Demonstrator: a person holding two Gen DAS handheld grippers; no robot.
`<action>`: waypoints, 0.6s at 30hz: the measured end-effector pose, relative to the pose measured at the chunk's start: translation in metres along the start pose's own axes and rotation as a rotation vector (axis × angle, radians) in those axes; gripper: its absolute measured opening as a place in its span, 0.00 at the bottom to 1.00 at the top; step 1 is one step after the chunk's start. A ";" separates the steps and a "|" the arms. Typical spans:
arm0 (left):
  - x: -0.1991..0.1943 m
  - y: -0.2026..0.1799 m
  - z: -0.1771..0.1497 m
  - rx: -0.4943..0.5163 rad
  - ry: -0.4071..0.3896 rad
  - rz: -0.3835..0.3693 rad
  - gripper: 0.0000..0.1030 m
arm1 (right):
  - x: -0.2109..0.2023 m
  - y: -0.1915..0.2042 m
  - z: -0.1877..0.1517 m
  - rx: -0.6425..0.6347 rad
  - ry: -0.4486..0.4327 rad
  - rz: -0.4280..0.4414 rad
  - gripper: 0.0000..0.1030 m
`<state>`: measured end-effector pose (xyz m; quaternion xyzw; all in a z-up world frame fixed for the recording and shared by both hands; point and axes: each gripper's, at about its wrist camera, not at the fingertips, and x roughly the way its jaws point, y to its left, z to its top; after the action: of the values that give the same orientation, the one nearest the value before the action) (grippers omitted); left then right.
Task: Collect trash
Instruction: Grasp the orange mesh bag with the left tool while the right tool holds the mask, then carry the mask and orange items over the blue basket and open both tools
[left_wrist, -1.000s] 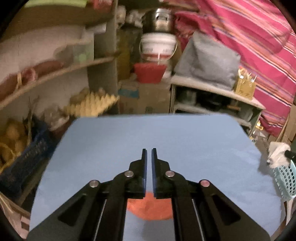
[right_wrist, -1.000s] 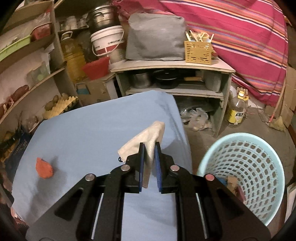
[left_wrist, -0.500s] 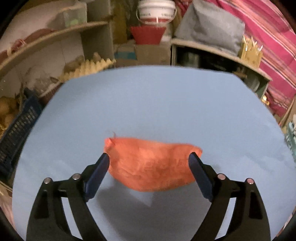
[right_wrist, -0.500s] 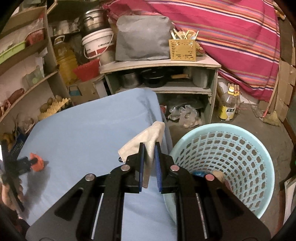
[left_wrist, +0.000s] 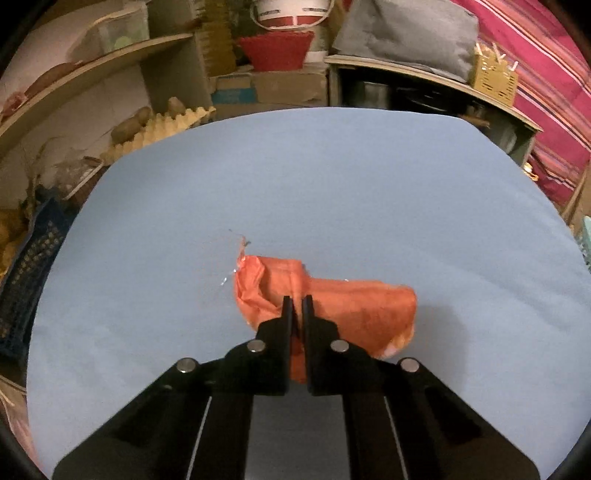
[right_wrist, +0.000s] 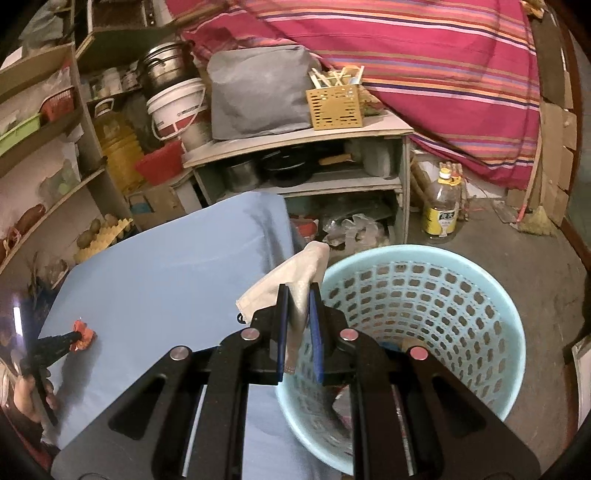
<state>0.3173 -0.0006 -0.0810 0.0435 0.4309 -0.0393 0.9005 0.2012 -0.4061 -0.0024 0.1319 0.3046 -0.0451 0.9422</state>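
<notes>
My right gripper pinches the tissue, with the basket just right and below. My left gripper seems clamped on the orange wrapper, far left of the basket.

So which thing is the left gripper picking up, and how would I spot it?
Find the big blue table. On its near part lies a crumpled orange wrapper, pinched between the black fingers of the left gripper. It is the only orange thing on the blue surface; the other scrap, a white tissue, is held by the right gripper beside the basket.
</notes>
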 end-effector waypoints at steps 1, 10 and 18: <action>-0.001 -0.004 0.002 -0.001 0.000 -0.009 0.05 | -0.001 -0.005 0.000 0.008 -0.002 -0.002 0.12; -0.039 -0.080 0.024 0.057 -0.092 -0.131 0.05 | -0.014 -0.054 -0.009 0.058 -0.009 -0.045 0.12; -0.091 -0.190 0.057 0.141 -0.223 -0.321 0.05 | -0.024 -0.083 -0.017 0.077 -0.012 -0.067 0.12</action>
<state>0.2837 -0.1927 0.0169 0.0327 0.3261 -0.2167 0.9196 0.1588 -0.4806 -0.0200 0.1577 0.3010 -0.0890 0.9363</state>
